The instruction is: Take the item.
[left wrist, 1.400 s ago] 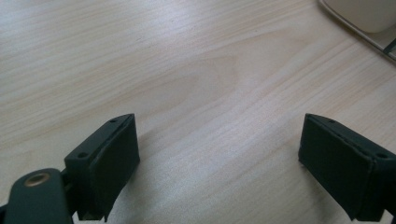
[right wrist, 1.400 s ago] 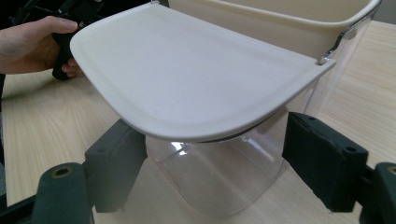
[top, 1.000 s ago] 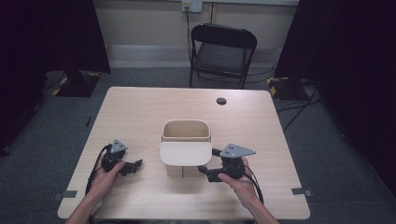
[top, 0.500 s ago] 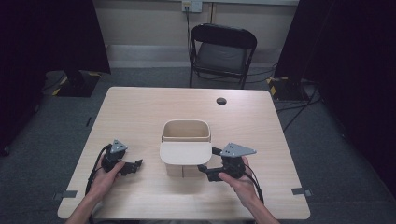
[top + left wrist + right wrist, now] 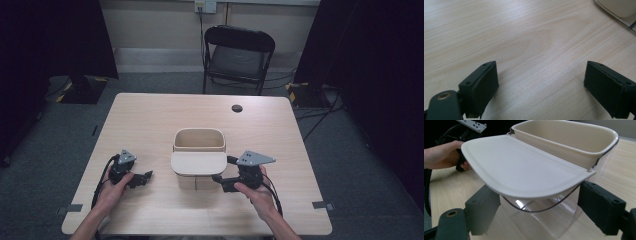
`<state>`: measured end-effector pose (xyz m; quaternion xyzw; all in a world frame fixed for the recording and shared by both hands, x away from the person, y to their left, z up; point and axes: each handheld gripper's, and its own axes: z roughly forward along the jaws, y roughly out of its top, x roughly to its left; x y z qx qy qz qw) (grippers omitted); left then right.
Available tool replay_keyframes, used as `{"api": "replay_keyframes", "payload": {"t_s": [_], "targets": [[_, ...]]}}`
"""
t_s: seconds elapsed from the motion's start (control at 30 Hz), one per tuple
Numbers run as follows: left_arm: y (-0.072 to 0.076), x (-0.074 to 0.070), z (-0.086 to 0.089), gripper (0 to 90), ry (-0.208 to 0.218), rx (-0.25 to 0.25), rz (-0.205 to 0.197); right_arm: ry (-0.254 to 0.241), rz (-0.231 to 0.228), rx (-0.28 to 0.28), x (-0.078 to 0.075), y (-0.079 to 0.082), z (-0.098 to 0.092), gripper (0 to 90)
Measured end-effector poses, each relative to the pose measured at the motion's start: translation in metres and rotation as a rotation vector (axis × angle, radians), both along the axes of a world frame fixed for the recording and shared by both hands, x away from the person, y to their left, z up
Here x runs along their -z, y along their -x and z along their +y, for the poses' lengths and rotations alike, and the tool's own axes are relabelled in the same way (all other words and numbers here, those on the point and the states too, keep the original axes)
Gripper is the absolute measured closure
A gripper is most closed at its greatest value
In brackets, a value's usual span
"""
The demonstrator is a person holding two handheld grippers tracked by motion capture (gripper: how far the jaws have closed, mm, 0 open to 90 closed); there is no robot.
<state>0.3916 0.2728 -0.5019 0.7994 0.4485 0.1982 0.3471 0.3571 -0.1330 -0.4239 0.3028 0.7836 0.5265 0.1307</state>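
A clear-walled bin [image 5: 198, 181] with a cream insert [image 5: 198, 140] stands mid-table, its cream lid [image 5: 199, 163] swung out flat toward me. My right gripper [image 5: 217, 181] sits at the bin's near right, open. In the right gripper view [image 5: 540, 212] its jaws flank the clear body [image 5: 544, 220] under the lid [image 5: 524, 167], and the pads stand apart from it. Left of the bin, my left gripper [image 5: 145, 177] rests low over the table. The left gripper view [image 5: 541, 85] has it open, with bare wood between the pads.
A small black disc [image 5: 237, 108] lies on the table [image 5: 150, 120] far right of centre. A black folding chair [image 5: 237, 55] stands beyond the far edge. Dark curtains hang on both sides. The other hand [image 5: 444, 155] appears behind the lid in the right gripper view.
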Motion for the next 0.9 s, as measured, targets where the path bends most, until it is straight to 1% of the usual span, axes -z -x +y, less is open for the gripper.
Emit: {"api": "replay_keyframes", "payload": {"t_s": [0.27,0.37,0.4,0.47,0.9], "targets": [[0.0,-0.0001,0.0001,11.6,-0.002,0.0,0.0,0.004,0.001,0.009,-0.0013,-0.0017,-0.0018,17.8],[0.0001,-0.0001,0.0,11.6,-0.002,-0.001,0.0,-0.008,-0.001,0.013,-0.002,-0.0021,-0.0028,18.1],[0.0001,-0.0001,0.0,11.6,-0.001,-0.001,0.0,-0.003,-0.006,0.013,-0.0026,-0.002,-0.0029,18.2],[0.0002,-0.0001,0.0,11.6,-0.002,-0.002,0.001,-0.008,-0.007,0.016,-0.0038,-0.0015,-0.0026,18.3],[0.0002,-0.0001,-0.0001,11.6,-0.002,-0.002,0.0,-0.01,-0.02,0.01,-0.0073,-0.0038,-0.0019,18.0]]}}
